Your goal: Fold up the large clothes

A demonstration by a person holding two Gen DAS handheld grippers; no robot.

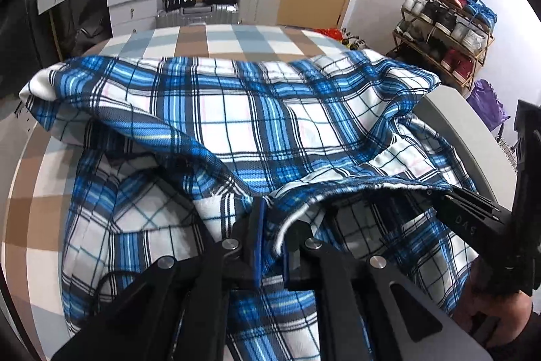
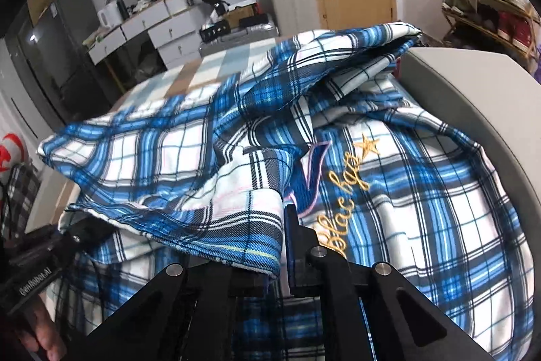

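across the checked bedspread sprawls a plaid shirt

black linkage arms with silver round pivot screws, blue-padded jaws, white "das" and "genrobot.ai" lettering

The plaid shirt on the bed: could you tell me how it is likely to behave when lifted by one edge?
The plaid shirt probably flops: it already sags in loose folds between the left gripper and right gripper. It looks light and thin, so unheld parts would likely drag and bunch.
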